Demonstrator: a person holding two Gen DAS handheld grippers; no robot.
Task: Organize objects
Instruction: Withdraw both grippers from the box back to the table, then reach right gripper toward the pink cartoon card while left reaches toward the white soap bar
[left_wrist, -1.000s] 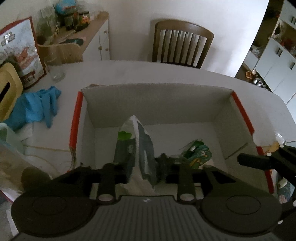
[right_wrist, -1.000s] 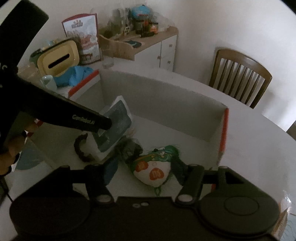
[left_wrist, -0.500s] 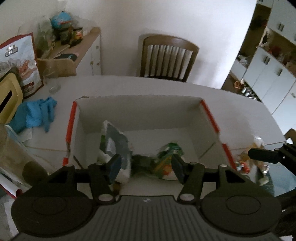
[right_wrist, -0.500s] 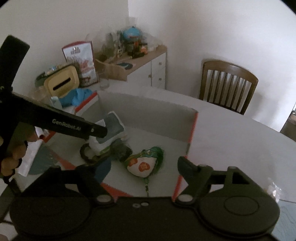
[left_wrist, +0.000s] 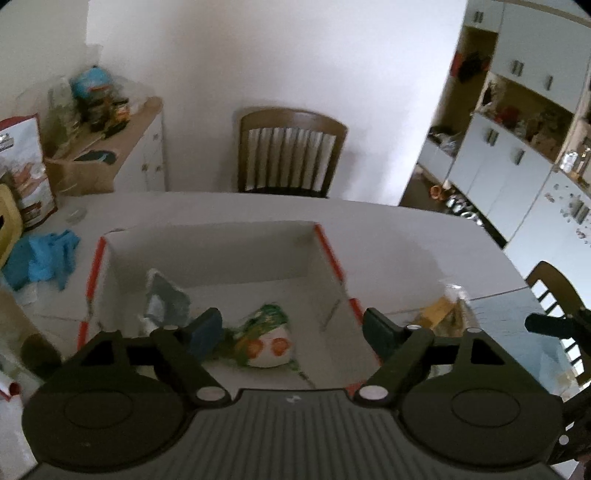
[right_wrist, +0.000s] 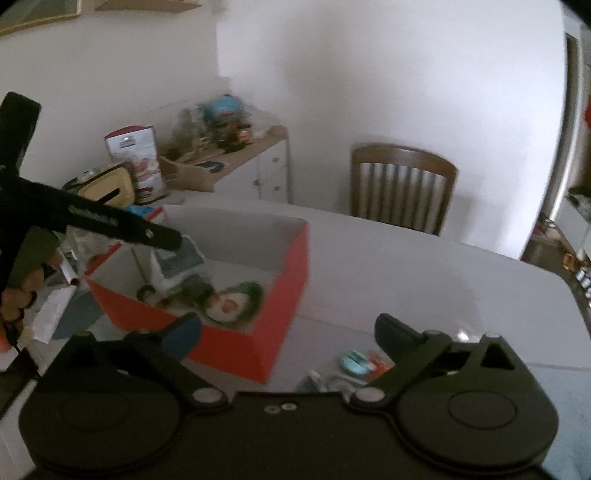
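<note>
Left gripper (left_wrist: 291, 326) and right gripper (right_wrist: 288, 338) both spread wide, jaws just been opening, nothing between — green-and-white pouch (left_wrist: 267, 341) and grey packet (left_wrist: 164, 299) lying inside red box (right_wrist: 284, 295).

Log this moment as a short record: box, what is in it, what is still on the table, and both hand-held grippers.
box: red-sided cardboard box, open top, on the white table
contents: green and white plush toy; grey and white packet leaning at the left
outside box: small packets on the table near the box's corner; blue cloth to its left
left hand-held gripper: jaws just opened, nothing between them
right hand-held gripper: jaws just opened, empty
</note>
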